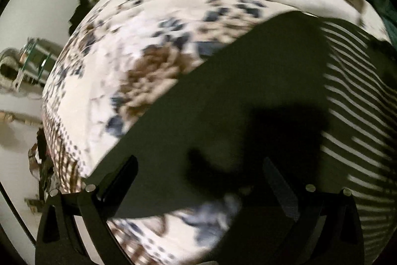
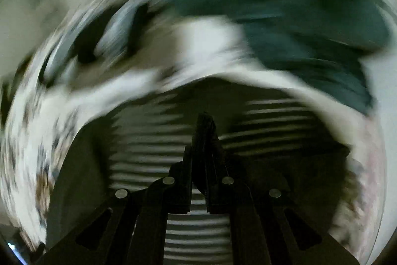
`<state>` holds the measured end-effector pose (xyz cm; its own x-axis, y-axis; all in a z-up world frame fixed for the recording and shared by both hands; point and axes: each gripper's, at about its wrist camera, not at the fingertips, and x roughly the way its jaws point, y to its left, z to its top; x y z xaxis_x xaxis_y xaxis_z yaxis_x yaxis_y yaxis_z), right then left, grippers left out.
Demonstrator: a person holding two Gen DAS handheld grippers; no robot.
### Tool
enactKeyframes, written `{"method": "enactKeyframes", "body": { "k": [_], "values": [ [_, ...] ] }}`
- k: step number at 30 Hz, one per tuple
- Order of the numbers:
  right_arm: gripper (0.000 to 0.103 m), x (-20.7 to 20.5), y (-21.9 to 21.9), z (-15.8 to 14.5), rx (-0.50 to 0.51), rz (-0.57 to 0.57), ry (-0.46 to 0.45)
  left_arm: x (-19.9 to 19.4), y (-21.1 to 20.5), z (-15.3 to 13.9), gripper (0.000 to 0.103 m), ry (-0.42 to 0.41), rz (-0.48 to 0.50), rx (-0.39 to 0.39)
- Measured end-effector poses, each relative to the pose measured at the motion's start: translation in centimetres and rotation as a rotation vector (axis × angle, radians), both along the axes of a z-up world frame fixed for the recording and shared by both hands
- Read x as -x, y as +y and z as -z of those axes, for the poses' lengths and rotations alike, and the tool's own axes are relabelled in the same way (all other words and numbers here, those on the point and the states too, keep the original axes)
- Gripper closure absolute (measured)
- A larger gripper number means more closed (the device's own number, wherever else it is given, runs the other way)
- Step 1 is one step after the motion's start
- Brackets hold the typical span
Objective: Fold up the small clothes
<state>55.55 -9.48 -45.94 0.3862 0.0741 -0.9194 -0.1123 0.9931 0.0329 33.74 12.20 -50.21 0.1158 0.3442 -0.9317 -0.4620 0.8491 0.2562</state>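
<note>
A dark garment with white-striped parts [image 1: 235, 96] lies on a floral bedspread [image 1: 119, 46]. In the left wrist view its plain dark panel fills the middle and the striped part [image 1: 352, 101] runs down the right. My left gripper [image 1: 201, 175] is open, its fingers wide apart just over the garment's near edge, holding nothing. In the right wrist view, which is motion-blurred, my right gripper [image 2: 204, 121] is shut on a dark fold of the striped garment [image 2: 153, 148], which spreads under and around the fingers.
A teal cloth [image 2: 297, 6] lies beyond the garment at the upper right of the right wrist view. A black-and-white cloth [image 2: 106, 34] lies at the upper left. The bed's left edge drops to a pale floor [image 1: 15, 140] with furniture [image 1: 37, 58].
</note>
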Motion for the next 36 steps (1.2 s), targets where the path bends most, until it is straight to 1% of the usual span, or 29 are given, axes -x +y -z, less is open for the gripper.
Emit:
{"method": "enactKeyframes", "body": {
  "k": [2,3,4,6,7,8,9,10,11,12,14,17,18,20,22,24,26,28,29,30,32,33,35,36],
  "values": [
    [0.095,-0.2,8.4,3.5,0.078,-0.149,0.038,0.3,1.6,0.2,0.000,-0.002,-0.019,-0.003],
    [0.095,0.7,10.7,4.3,0.103,-0.192,0.041,0.6,2.8,0.3,0.000,-0.002,-0.030,-0.008],
    [0.095,2.8,13.3,4.7,0.127,-0.234,0.044,0.7,3.1,0.5,0.000,0.000,-0.035,-0.010],
    [0.095,4.0,16.4,6.2,0.156,-0.300,0.074,1.1,4.6,1.0,0.000,0.006,-0.050,-0.005],
    [0.093,4.6,17.2,6.7,0.159,-0.319,0.105,1.2,5.0,1.2,0.000,0.012,-0.058,0.000],
    [0.086,5.0,17.8,7.2,0.142,-0.336,0.140,1.4,5.5,1.4,0.000,0.014,-0.066,0.009],
    [0.071,5.3,17.7,7.7,0.113,-0.352,0.170,1.6,6.0,1.5,0.000,0.014,-0.077,0.018],
    [0.052,5.8,17.0,7.8,0.074,-0.356,0.199,1.9,6.6,1.5,0.000,0.011,-0.088,0.027],
    [0.047,6.7,15.6,7.2,0.009,-0.333,0.216,2.3,7.1,1.5,0.000,0.008,-0.096,0.036],
    [0.044,7.5,14.3,6.8,-0.036,-0.306,0.212,3.1,7.7,1.4,0.000,0.004,-0.105,0.046],
    [0.044,9.8,10.4,5.5,-0.101,-0.230,0.203,4.4,8.2,1.2,0.000,0.012,-0.113,0.051],
    [0.044,12.3,4.1,5.6,-0.143,-0.077,0.265,7.0,9.3,1.1,0.000,0.033,-0.126,0.054],
    [0.044,12.2,2.1,6.2,-0.138,-0.027,0.293,7.9,9.7,1.3,0.000,0.045,-0.130,0.053],
    [0.044,10.8,0.1,7.6,-0.112,0.032,0.312,9.0,10.2,1.5,0.000,0.062,-0.136,0.051],
    [0.043,8.8,-0.2,8.7,-0.095,0.049,0.310,9.8,10.7,2.0,0.000,0.081,-0.141,0.039],
    [0.044,6.0,1.2,10.7,-0.038,-0.005,0.347,10.1,11.0,2.3,0.000,0.094,-0.148,0.033],
    [0.044,3.5,2.9,12.5,-0.034,-0.028,0.370,10.2,11.6,2.6,0.000,0.094,-0.171,0.045],
    [0.044,1.8,4.0,12.6,-0.023,-0.025,0.335,9.9,12.0,2.6,0.000,0.091,-0.181,0.044],
    [0.044,1.2,4.4,12.2,-0.039,-0.023,0.312,9.7,12.1,2.6,0.000,0.085,-0.184,0.041],
    [0.044,0.9,4.7,11.6,-0.083,-0.018,0.293,9.5,12.3,2.5,0.000,0.076,-0.188,0.040],
    [0.044,1.5,5.0,10.8,-0.146,-0.013,0.288,9.0,12.4,2.3,0.000,0.068,-0.188,0.038],
    [0.044,2.3,5.3,11.0,-0.163,-0.024,0.312,8.9,12.4,2.3,0.000,0.070,-0.188,0.041],
    [0.044,4.9,5.7,11.9,-0.159,-0.046,0.365,8.8,12.5,2.5,0.000,0.083,-0.201,0.062],
    [0.044,5.9,5.5,11.9,-0.153,-0.033,0.356,9.0,12.7,2.5,0.000,0.086,-0.215,0.078]
  ]
}}
